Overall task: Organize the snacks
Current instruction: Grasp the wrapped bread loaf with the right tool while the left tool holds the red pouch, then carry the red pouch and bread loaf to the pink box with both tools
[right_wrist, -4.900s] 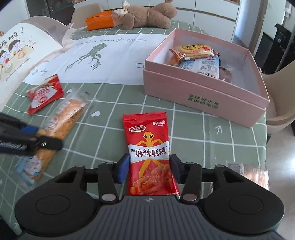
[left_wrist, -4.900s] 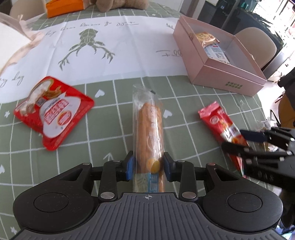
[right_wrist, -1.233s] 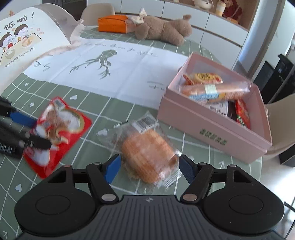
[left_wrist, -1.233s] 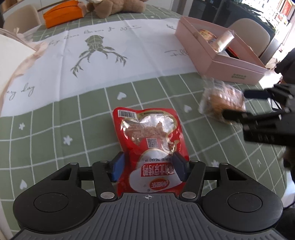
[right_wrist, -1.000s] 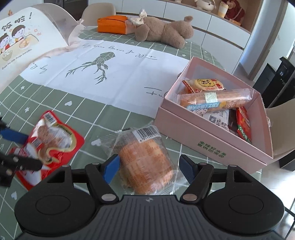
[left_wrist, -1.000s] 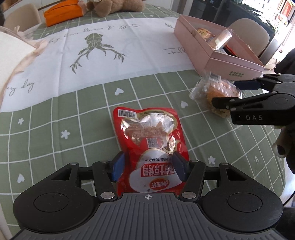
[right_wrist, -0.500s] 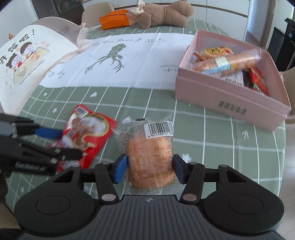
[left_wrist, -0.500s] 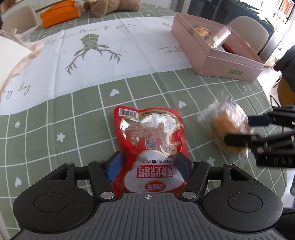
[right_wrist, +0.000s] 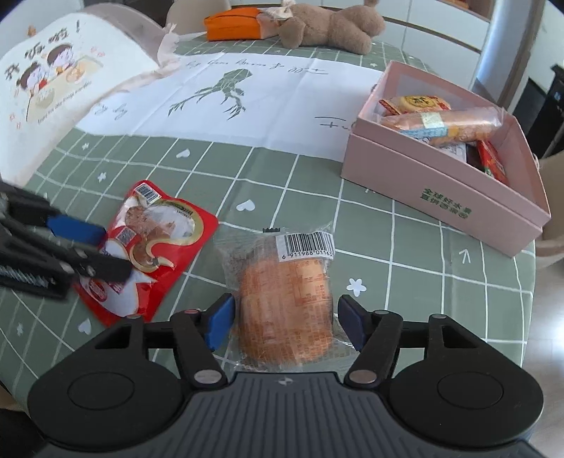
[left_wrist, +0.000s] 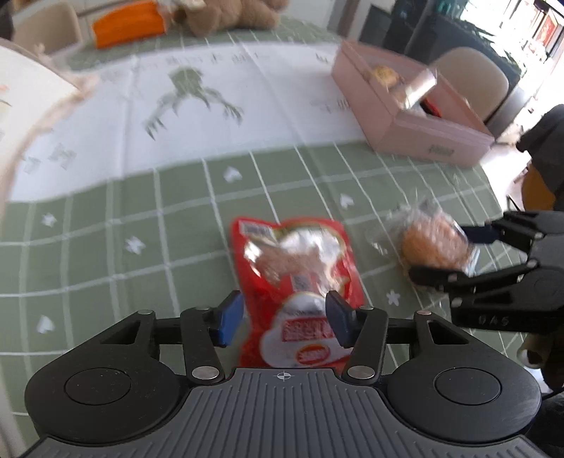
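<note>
Red pouch: the red snack pouch (left_wrist: 299,274) lies flat on the surface, its near end between the blue pads of the left claw (left_wrist: 283,319); in the right wrist view it sits just left of the bread.
Left claw: its jaws have just been closing on the red snack pouch, which is between them. The right pad looks to be at the pouch's edge and the left pad shows a thin gap, but the left wrist view is blurred, so a firm grip cannot be told.
Bread: the wrapped bread (right_wrist: 287,299) lies in a clear wrapper with the barcode end pointing away, just beside the pouch and apart from the box.
Right claw: the right claw (right_wrist: 283,324) is astride the near end of the bread; its jaws have just been opening, and a strip of clear wrapper shows between each pad and the loaf, so nothing is gripped.
Box: the pink box (right_wrist: 437,183) stands open to the far right on the surface and holds a long wrapped roll, a round yellow packet and a red packet.
Surface: the green checked tablecloth (right_wrist: 282,190) covers the surface, with a white sheet bearing a frog drawing (right_wrist: 225,88) laid across it.
Far edge: a brown teddy bear (right_wrist: 328,26) lies beside an orange pouch (right_wrist: 232,23).
</note>
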`<state>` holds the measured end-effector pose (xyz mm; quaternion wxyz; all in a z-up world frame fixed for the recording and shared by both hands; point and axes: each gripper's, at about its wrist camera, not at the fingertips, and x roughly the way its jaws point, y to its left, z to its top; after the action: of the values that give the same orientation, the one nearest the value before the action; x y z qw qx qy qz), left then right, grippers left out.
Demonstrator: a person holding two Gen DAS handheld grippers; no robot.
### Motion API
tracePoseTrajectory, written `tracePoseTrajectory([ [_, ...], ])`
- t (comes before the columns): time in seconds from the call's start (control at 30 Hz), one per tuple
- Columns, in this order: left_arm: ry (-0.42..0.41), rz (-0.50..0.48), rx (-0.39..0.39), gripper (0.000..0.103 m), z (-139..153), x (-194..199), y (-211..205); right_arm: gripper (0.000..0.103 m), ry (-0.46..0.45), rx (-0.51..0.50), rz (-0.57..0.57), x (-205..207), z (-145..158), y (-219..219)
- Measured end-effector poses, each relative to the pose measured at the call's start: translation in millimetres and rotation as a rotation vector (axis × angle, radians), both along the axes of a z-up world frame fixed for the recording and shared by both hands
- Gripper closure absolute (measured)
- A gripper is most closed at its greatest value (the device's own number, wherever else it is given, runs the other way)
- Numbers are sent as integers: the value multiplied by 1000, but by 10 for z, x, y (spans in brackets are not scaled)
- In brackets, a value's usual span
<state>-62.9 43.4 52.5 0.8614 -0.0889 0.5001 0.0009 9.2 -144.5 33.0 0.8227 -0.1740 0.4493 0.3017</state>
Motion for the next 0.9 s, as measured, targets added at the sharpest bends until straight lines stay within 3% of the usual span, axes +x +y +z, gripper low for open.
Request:
tracePoseTrajectory([
  [0.1, -1, 7, -3, 46, 62, 0, 12, 34, -12, -4, 6, -7, -12, -2],
  [0.2, 51, -22, 46, 45, -58, 54, -130, 33, 7, 10, -10, 24, -38, -28],
  [0.33, 87, -60, 65, 24, -238, 106, -337, 33, 12, 17, -15, 39, -48, -67],
  [0.5, 89, -81, 104, 18, -279, 159, -440, 32, 15, 18, -27, 65, -58, -130],
  [0.67, 58, -92, 97, 19, -283, 141, -421, 30, 35, 32, -44, 112, -94, -152],
  [0.7, 42, -82, 96, 23, -280, 115, -404, 30, 27, 29, -47, 114, -98, -143],
  [0.73, 28, -65, 95, 31, -268, 97, -386, 33, 23, 26, -44, 114, -98, -135],
  [0.8, 19, -33, 44, 38, -247, 56, -309, 48, 18, 26, -28, 94, -55, -127],
  [0.9, 3, -34, 54, 46, -197, 3, -324, 51, 29, 42, -24, 97, 35, -208],
])
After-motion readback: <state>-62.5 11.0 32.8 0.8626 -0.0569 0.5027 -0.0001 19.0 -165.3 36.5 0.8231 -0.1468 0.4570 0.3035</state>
